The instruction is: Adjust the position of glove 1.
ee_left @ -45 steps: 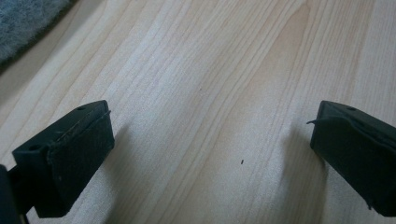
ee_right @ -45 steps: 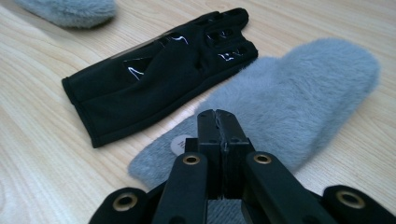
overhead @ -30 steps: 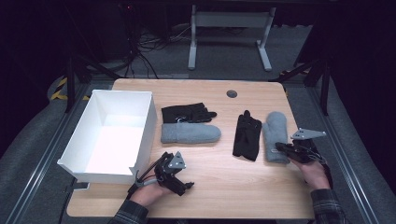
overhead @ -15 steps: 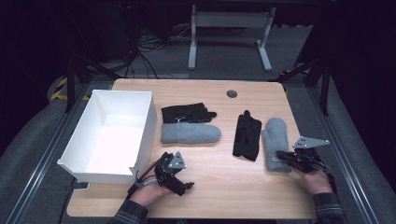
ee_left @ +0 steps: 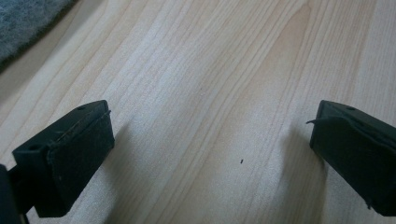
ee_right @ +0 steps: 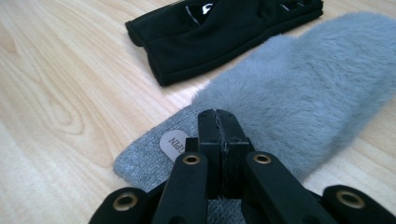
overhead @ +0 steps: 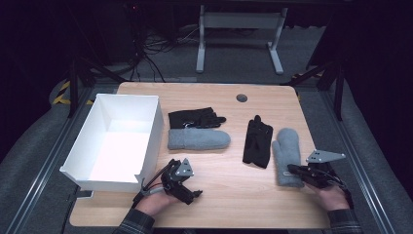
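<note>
A grey fluffy mitten lies at the right of the wooden table, beside a black glove. My right gripper sits at the mitten's knit cuff, its jaws pressed together on the cuff by a small label. The right gripper view has the right gripper over the mitten, with the black glove beyond. My left gripper rests near the front edge, open. In its own view the left gripper stands over bare wood with nothing between the jaws.
A second black glove and a second grey mitten lie mid-table, next to a white open box at the left. A dark round grommet is set in the far side of the table. Metal rails run along both sides.
My right gripper has slid toward the table's front edge, and the grey mitten has come along with it, away from the black glove's fingertips. The left gripper has stayed put.
</note>
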{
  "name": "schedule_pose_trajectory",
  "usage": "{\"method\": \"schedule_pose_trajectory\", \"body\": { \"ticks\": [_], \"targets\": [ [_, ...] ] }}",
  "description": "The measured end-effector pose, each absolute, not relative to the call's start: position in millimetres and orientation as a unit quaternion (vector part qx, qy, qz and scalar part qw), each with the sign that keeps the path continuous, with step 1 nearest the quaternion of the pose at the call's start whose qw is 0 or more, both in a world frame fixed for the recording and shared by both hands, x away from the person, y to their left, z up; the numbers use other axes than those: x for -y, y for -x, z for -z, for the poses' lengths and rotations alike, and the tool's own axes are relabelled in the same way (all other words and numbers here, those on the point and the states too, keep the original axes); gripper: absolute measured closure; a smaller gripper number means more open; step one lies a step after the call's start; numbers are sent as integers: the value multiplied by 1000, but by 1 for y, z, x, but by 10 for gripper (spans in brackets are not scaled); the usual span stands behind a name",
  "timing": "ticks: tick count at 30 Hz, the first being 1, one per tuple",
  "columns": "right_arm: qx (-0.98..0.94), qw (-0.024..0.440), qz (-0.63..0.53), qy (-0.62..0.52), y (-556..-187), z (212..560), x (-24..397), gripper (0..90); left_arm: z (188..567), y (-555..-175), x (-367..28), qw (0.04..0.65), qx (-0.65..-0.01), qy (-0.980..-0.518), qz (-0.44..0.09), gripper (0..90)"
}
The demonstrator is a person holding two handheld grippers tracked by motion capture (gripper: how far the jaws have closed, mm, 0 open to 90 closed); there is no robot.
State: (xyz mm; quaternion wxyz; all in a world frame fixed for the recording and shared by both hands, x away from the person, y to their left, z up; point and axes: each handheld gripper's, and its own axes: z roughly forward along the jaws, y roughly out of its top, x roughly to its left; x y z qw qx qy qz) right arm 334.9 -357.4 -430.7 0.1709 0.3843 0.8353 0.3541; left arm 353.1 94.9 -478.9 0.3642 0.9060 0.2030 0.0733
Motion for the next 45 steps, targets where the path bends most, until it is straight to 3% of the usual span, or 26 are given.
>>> {"method": "schedule_pose_trajectory", "body": {
  "ticks": [14,28,45],
  "targets": [
    [-846,161,-361,-357,-304,429,343,900,479,-353,-95,364,-204,-906,-73,0],
    [-838,163,-357,-379,-288,430,368,900,479,-353,-95,364,-204,-906,-73,0],
    [-874,120,-362,-302,-291,434,315,900,479,-353,-95,364,-204,-906,-74,0]
  ]
}}
